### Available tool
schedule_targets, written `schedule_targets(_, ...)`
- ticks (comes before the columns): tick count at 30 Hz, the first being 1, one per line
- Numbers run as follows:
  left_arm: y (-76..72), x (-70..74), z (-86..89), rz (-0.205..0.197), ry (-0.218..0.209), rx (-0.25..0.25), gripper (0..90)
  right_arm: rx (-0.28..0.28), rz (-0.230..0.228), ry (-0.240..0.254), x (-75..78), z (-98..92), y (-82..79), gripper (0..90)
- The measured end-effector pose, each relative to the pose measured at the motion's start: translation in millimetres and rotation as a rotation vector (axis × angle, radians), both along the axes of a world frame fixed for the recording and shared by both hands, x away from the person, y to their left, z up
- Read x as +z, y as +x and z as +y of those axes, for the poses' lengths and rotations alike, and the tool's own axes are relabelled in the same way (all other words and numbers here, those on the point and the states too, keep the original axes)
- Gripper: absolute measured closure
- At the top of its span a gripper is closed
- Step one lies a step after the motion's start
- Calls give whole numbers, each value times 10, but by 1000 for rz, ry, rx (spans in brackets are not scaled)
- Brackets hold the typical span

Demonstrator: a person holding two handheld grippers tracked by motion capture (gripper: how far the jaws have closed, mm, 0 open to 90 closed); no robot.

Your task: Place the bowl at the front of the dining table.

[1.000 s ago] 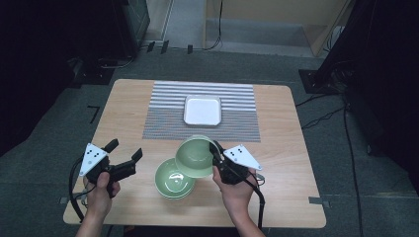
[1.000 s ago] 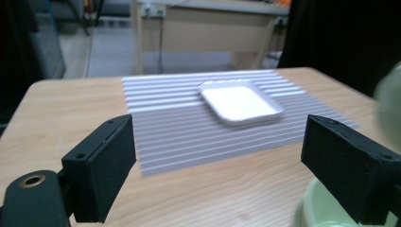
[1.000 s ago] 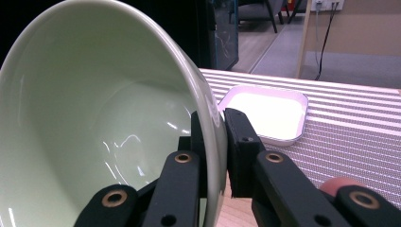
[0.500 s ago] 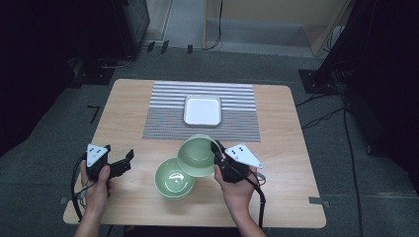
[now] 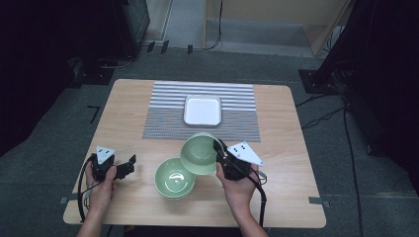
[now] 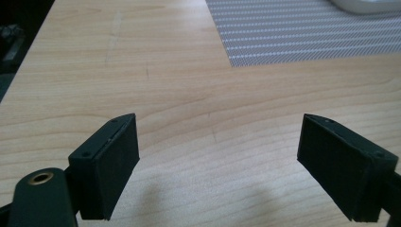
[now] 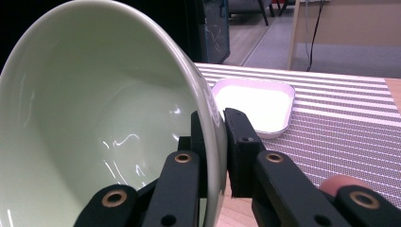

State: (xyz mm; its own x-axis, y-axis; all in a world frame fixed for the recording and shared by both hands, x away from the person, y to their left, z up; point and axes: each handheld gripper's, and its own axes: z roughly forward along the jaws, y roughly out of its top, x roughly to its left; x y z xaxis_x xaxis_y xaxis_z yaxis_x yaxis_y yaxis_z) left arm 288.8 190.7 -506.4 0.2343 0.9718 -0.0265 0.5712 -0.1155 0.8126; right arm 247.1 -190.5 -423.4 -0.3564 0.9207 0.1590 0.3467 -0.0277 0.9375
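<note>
A pale green bowl point(image 5: 197, 154) hangs tilted above the table, and my right gripper point(image 5: 220, 151) is shut on its rim. The right gripper view shows that rim of the bowl point(image 7: 94, 118) pinched between the jaws of the right gripper point(image 7: 218, 142). A second green bowl point(image 5: 174, 177) sits upright on the wood, just below and left of the held one. My left gripper point(image 5: 129, 165) is low over the table's front left, open and with nothing in it. Bare wood lies between the spread jaws of the left gripper point(image 6: 227, 161).
A white square tray point(image 5: 202, 109) point(image 7: 255, 104) rests on a grey striped mat point(image 5: 163, 106) point(image 6: 307, 28) at the middle back of the wooden table point(image 5: 281, 128). Dark floor, cables and stands surround the table.
My left gripper has sunk and drawn back toward the table's front left edge. The right gripper has kept still with the tilted bowl.
</note>
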Motion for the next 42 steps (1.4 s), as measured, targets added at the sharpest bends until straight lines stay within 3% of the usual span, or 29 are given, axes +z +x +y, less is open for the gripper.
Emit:
schedule_targets(4, 9, -33, -18, 11, 33, 2, 136, -2, 2, -2, -6, -12, 17, 840)
schedule_targets(11, 28, -78, -34, 35, 40, -4, 136, -5, 6, -7, -15, -17, 54, 840)
schedule_targets(16, 51, -102, -72, 72, 67, -28, 136, -9, 2, -7, 8, -24, 85, 840)
schedule_targets(22, 83, -116, -70, 116, 60, -34, 136, -11, -1, -7, 29, -20, 107, 840)
schedule_targets(42, 87, -115, -73, 117, 61, -36, 135, -8, 11, -6, 30, -17, 318, 841)
